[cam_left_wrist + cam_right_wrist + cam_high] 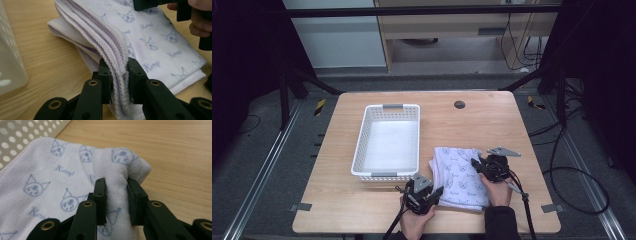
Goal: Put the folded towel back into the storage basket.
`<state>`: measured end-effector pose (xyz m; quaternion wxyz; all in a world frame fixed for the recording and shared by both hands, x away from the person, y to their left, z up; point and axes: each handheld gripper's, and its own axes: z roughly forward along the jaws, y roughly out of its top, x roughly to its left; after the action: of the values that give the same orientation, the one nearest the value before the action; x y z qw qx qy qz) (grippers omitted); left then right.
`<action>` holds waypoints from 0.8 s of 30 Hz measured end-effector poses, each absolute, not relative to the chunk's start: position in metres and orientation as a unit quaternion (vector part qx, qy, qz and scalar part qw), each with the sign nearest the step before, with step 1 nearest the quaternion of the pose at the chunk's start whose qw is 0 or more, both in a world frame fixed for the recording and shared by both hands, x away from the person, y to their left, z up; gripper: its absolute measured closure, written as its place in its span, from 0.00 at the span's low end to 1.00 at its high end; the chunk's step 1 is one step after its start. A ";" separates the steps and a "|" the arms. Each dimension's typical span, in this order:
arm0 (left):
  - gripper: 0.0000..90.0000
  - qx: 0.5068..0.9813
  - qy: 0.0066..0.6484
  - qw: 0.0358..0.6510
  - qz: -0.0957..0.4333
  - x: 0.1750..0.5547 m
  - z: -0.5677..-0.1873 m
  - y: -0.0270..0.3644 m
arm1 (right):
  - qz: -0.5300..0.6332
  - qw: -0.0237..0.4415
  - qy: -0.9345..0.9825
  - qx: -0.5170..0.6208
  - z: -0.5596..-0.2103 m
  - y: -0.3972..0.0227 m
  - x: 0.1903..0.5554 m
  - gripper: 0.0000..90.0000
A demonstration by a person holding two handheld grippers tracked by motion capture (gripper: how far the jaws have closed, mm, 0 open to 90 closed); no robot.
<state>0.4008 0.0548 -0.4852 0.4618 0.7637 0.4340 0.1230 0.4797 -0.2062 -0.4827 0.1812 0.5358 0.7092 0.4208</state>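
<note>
The folded towel (458,177) lies on the counter (492,125) just right of the white basket (387,142) — not yet lifted. Both grips look made: the left gripper (116,75) is clamped on its layered edge, the right gripper (116,197) on a pinched-up fold — the move into the basket remains.

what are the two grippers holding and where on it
Both hold the folded towel: left gripper pinches its stacked layered edges, right gripper pinches a bunched fold at its corner.

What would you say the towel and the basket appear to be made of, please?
Towel: looks like soft terry cloth, white with printed blue cartoon faces; fuzzy nap and stitched, layered hems show. Basket: probably white moulded plastic, matte, with perforated walls.
</note>
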 end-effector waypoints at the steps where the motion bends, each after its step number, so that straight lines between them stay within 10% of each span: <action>1: 0.83 0.763 0.431 0.464 0.125 0.400 -0.482 0.054 | 0.423 0.184 0.708 0.534 -0.480 -0.207 0.478 0.80; 24: 0.83 0.765 0.376 0.486 0.190 0.393 -0.411 0.062 | 0.474 0.240 0.681 0.504 -0.409 -0.201 0.462 0.80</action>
<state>0.3929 0.0620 -0.4112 0.4863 0.7654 0.3764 0.1898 0.4621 -0.2014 -0.4088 0.2400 0.5039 0.6812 0.4737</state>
